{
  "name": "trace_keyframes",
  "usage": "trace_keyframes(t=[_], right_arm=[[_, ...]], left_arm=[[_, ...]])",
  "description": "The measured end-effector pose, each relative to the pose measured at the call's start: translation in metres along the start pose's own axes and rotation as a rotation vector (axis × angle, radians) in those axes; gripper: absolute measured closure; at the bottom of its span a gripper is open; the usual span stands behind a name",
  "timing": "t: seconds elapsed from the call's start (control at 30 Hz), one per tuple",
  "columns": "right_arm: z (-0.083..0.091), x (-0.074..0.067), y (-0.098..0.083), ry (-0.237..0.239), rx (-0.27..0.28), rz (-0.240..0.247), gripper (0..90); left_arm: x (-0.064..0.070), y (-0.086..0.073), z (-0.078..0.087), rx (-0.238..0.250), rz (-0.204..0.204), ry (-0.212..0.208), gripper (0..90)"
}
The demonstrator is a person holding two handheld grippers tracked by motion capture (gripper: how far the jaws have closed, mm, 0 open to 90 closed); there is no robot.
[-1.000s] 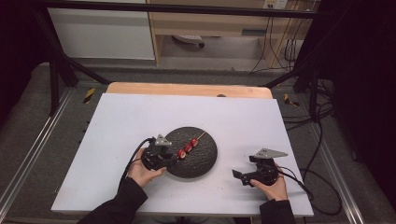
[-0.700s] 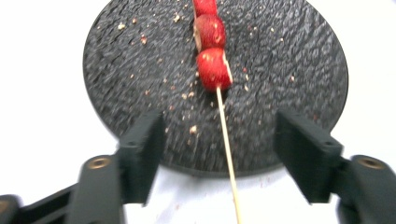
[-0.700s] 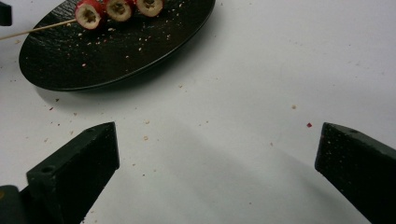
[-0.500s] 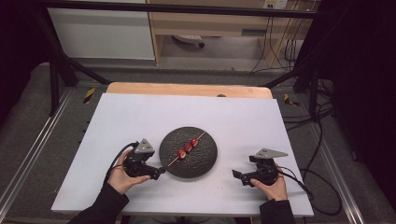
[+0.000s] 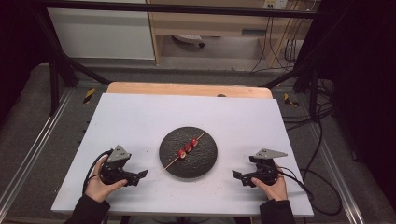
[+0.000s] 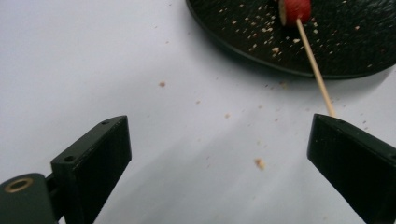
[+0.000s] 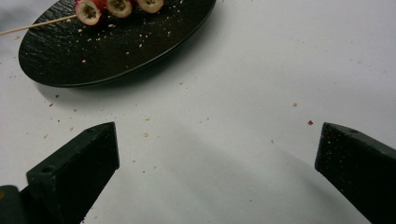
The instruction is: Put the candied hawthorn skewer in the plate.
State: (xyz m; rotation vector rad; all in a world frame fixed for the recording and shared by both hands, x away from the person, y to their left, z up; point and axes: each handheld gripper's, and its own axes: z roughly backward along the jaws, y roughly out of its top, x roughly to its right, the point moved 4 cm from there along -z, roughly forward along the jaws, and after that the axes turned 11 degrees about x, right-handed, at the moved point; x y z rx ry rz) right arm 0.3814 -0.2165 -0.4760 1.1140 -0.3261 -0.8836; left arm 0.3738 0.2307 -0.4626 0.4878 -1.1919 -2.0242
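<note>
A skewer [image 5: 186, 152] carrying three red fruit slices is lying across a round black plate [image 5: 205, 163] at the centre of a white table [image 5: 140, 116], its bare wooden end jutting past the plate's near-left rim and hanging over the tabletop. The left gripper [image 5: 140, 176] is sitting low over the table to the left of the plate, held in the person's left hand [image 5: 95, 184]; its jaws, which have just been opening, are standing wide apart with nothing between them. In the left gripper view, the left gripper [image 6: 219, 154] is framing bare, crumb-dotted table, while the tip of the skewer [image 6: 314, 70] is ending just above one jaw, and whether the two are touching cannot be told. On the other side of the plate, the right gripper [image 5: 239, 176] is resting in the person's right hand [image 5: 271, 186] near the table's front edge, well apart from the plate, its jaws likewise spread wide and gripping nothing. In the right gripper view, the right gripper [image 7: 217, 154] is looking across the table at the plate [image 7: 70, 60], where the sliced fruit on the skewer [image 7: 112, 8] is showing pale centres and crumbs are scattered over the dark surface.
</note>
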Motion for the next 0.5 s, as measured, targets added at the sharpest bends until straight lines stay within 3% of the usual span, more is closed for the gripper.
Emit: trace_keyframes(t=[0.2,0.5], right_arm=[[0.0,0.0,-0.002,-0.002,-0.011,0.011,0.5],[-0.001,0.0,-0.003,-0.002,-0.027,0.012,0.5]], left_arm=[[-0.008,-0.016,0.007,0.009,0.019,0.005,6.9],[-0.009,-0.016,0.008,0.019,0.015,0.003,6.8]])
